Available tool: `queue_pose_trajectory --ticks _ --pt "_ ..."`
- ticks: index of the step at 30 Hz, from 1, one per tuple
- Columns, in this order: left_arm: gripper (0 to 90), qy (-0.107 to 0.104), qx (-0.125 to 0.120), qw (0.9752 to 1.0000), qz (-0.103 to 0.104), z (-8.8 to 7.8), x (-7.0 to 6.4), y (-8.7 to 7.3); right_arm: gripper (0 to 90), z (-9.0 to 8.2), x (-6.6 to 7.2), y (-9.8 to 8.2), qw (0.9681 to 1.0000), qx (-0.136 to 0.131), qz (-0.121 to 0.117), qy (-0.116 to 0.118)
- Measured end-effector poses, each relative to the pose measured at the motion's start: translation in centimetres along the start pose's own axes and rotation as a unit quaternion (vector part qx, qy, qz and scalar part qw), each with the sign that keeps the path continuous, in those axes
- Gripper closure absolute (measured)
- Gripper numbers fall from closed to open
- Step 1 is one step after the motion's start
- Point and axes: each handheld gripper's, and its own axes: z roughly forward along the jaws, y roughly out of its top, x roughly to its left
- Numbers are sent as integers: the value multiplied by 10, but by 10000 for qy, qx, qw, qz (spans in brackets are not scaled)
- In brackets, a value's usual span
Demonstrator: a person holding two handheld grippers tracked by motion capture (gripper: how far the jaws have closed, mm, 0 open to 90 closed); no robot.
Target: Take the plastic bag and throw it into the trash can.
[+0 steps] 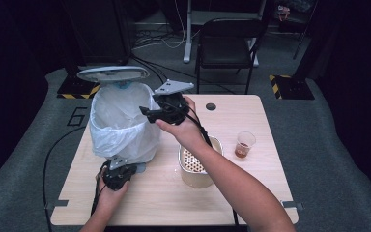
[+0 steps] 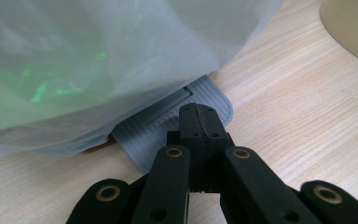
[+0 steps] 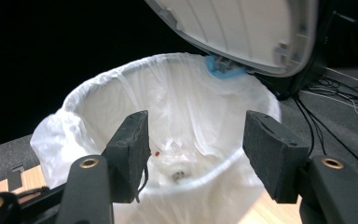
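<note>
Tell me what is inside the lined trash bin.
The right gripper view looks down into the trash bin: a white plastic liner, and at the bottom a few small scraps, including a red speck. The liner's folds cover the rest, so the scraps can't be identified.

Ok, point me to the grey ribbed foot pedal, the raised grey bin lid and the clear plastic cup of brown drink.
grey ribbed foot pedal [image 2: 161, 128]: left gripper view, its ribbed top face.
raised grey bin lid [image 1: 112, 73]: high view, middle of its top.
clear plastic cup of brown drink [image 1: 244, 144]: high view, its side wall.

White-lined pedal bin [image 1: 121, 123] at table's left, lid [image 1: 112, 73] raised
</note>
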Motion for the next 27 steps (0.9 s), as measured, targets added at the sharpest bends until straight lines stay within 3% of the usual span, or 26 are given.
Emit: queue_pose_trajectory --ticks 10,16,27 --pt "900 -1 6 10000 5 0 0 0 428 -28 -19 -26 9998 28 118 -152" --pt "900 10 1 10000 10 0 0 0 424 -47 -26 -37 9995 -59 29 -301" --pt "900 -4 -1 10000 6 0 0 0 403 -82 -32 -67 9972 139 -14 -739"
